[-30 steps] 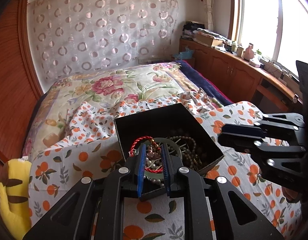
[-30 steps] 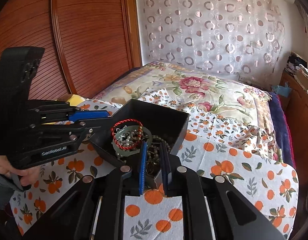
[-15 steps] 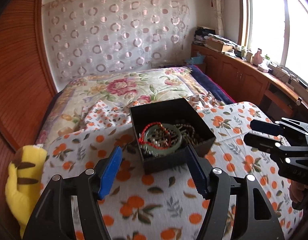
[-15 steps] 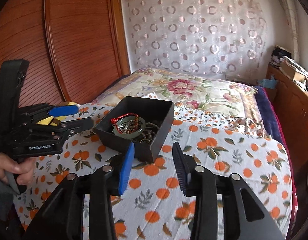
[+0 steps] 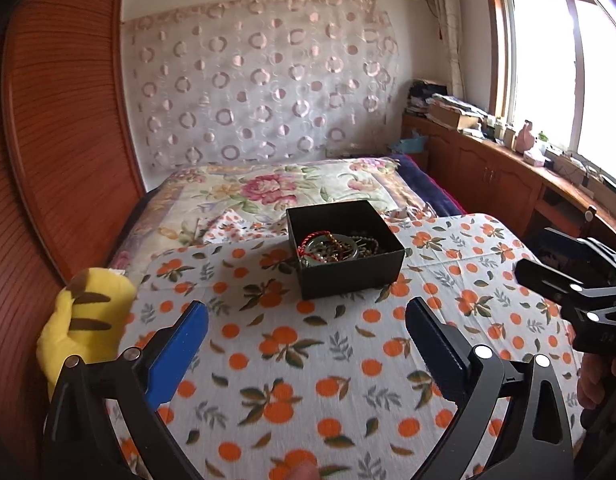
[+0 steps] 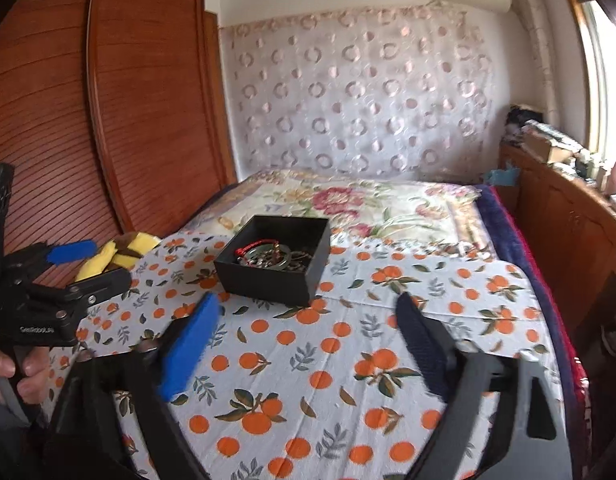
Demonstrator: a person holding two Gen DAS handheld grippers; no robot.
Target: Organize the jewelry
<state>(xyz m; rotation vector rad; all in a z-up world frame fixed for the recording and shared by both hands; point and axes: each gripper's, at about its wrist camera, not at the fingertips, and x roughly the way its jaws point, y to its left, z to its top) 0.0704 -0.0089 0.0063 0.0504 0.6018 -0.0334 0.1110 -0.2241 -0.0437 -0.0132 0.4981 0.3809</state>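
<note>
A black open box (image 5: pixel 350 274) (image 6: pixel 267 278) stands on the orange-print cloth. It holds a tangle of jewelry (image 5: pixel 334 247) (image 6: pixel 267 257): a red cord bracelet, a green bangle and beaded strands. My left gripper (image 5: pixel 305 322) is wide open and empty, well in front of the box. My right gripper (image 6: pixel 308 322) is also wide open and empty, in front of the box. Each gripper shows at the edge of the other's view, the right one (image 5: pixel 572 292) and the left one (image 6: pixel 59 276).
The orange-print cloth (image 5: pixel 328 360) covers a table beside a floral bed (image 5: pixel 267 192). A yellow striped plush toy (image 5: pixel 83 328) lies at the left edge. A wooden wardrobe (image 6: pixel 107 120) stands left, a cluttered wooden counter (image 5: pixel 508 160) under the window right.
Both grippers were shut down in the box on the jewelry, then opened and pulled back and up. The jewelry stayed in the box.
</note>
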